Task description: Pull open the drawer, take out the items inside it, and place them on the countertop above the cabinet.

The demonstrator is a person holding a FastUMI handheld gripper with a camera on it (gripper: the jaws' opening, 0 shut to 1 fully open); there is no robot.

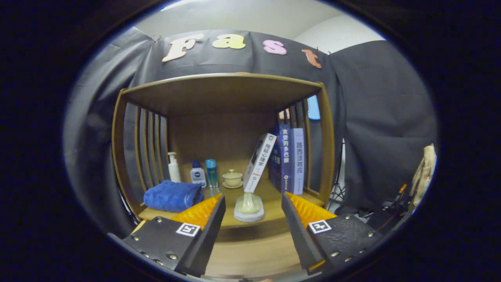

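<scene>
My gripper [253, 196] is open, with nothing held between its fingers. Just ahead of them, at the front edge of the wooden countertop [274, 192], stands a pale greenish object on a white oval base [249, 208]. Below that edge, a wooden panel [250, 250] of the cabinet spans the gap between the fingers. I cannot tell whether it is the drawer's front or whether the drawer is open.
On the countertop, under a wooden top shelf [223, 92] with slatted sides, lie a folded blue towel [172, 196], a white pump bottle [173, 167], two small bottles [205, 173], a lidded cup [232, 178], a leaning book [259, 162] and upright books [291, 158]. Cables and gear [391, 207] sit to the right.
</scene>
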